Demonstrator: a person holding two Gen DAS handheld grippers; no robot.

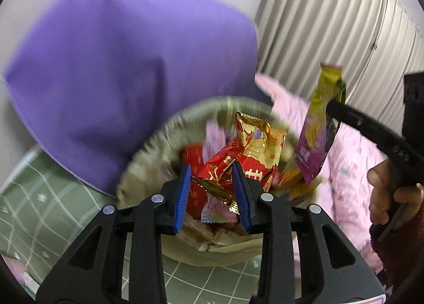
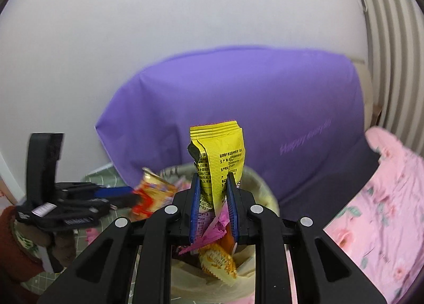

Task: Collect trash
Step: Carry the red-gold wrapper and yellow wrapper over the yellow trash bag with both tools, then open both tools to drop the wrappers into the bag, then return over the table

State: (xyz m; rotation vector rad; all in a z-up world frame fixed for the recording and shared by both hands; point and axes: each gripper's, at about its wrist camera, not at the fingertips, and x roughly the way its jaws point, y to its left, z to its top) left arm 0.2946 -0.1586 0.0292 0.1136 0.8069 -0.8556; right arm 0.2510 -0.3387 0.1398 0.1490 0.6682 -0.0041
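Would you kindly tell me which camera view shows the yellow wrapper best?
The right wrist view: the yellow wrapper stands sharp and centred in the right gripper, its print facing the camera. The left wrist view shows it only obliquely near the right edge, blurred.

Pale lettering reading "Happy every day" is running slantwise across the purple bag point(image 2: 238, 108), though the last words are blurring and are only roughly legible. Small black Chinese print, laid out like an ingredients and maker's panel, is covering the back of the yellow snack wrapper point(image 2: 222, 161), too small to make out. A large gold Chinese character is showing on the red and gold wrapper point(image 1: 254, 155), partly hidden. A white label on the left gripper's body point(image 2: 42, 210) is staying unreadable.
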